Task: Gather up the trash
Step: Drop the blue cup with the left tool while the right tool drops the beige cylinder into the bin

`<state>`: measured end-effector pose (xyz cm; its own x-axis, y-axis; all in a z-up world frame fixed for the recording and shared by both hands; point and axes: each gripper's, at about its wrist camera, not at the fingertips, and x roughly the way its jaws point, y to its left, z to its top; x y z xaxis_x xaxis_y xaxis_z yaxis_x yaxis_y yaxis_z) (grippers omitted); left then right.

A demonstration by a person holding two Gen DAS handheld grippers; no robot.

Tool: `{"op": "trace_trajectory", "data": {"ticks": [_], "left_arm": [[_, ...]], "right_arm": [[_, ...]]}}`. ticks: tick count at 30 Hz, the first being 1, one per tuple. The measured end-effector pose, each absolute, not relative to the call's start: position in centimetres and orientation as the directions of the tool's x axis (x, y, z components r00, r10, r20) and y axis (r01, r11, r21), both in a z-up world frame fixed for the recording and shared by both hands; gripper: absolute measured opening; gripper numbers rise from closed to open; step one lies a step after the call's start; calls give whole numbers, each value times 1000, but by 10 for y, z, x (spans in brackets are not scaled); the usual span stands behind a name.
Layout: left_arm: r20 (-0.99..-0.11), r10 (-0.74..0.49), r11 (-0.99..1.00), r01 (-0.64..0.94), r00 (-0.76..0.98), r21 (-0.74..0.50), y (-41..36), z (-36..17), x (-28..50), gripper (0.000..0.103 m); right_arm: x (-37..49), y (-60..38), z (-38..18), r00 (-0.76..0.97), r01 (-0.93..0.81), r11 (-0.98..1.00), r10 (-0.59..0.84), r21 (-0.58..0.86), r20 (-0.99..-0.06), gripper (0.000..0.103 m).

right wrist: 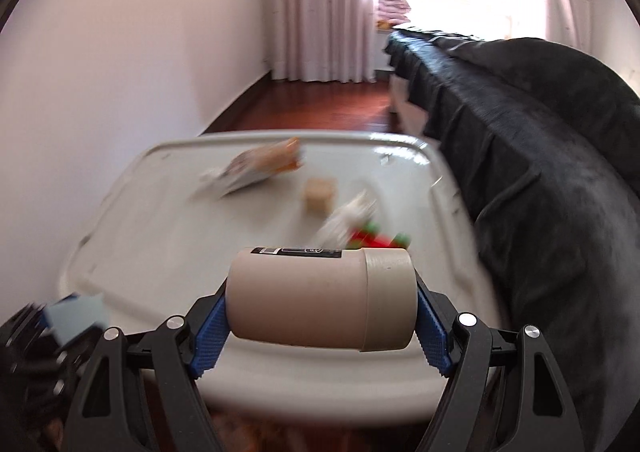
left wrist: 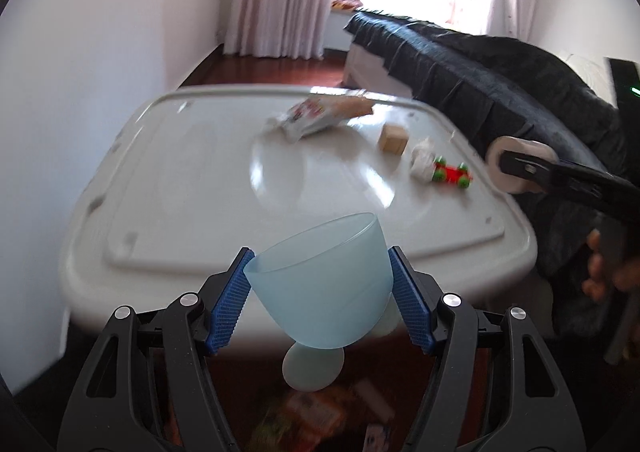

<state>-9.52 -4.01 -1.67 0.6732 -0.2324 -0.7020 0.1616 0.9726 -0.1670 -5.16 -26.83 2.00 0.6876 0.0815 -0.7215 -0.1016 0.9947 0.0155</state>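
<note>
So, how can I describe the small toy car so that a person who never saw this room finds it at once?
Look at the big white table that stands beside the dark-covered bed. Near the table's edge on the bed side, past the wooden block, a crumpled white paper lies, and the toy car sits against it. It alone there is bright red with green wheels.

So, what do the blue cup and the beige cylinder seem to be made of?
Blue cup: probably translucent plastic with a matte, frosted finish; light passes through its wall. Beige cylinder: looks like matte cardboard or plastic with no shine and a printed label strip on top; the blur leaves this open.
</note>
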Motion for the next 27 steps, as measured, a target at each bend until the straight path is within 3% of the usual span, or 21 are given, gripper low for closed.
{"op": "trace_trajectory", "data": {"ticks": [10,19,23,27], "left_arm": [[-798,-140,990,67,586,-124,3,-61,-167,66],[-852,-144,989,47,504,-140,5,-85,-180,66],[-871,-114,992,10,478,-125,6,-86,-177,80],[-866,-79,995,-15,494,-99,8,-86,-177,85]], "right_arm": [[-161,-218,-51,539,-192,980,146,48,-829,77],[-183,-210,-85,440,-202,979,118,30,-890,77],[-185,-213,-84,456,-181,983,101,19,-884,95],[-185,-215,-80,491,-166,986,73,-11,-868,98]]}}
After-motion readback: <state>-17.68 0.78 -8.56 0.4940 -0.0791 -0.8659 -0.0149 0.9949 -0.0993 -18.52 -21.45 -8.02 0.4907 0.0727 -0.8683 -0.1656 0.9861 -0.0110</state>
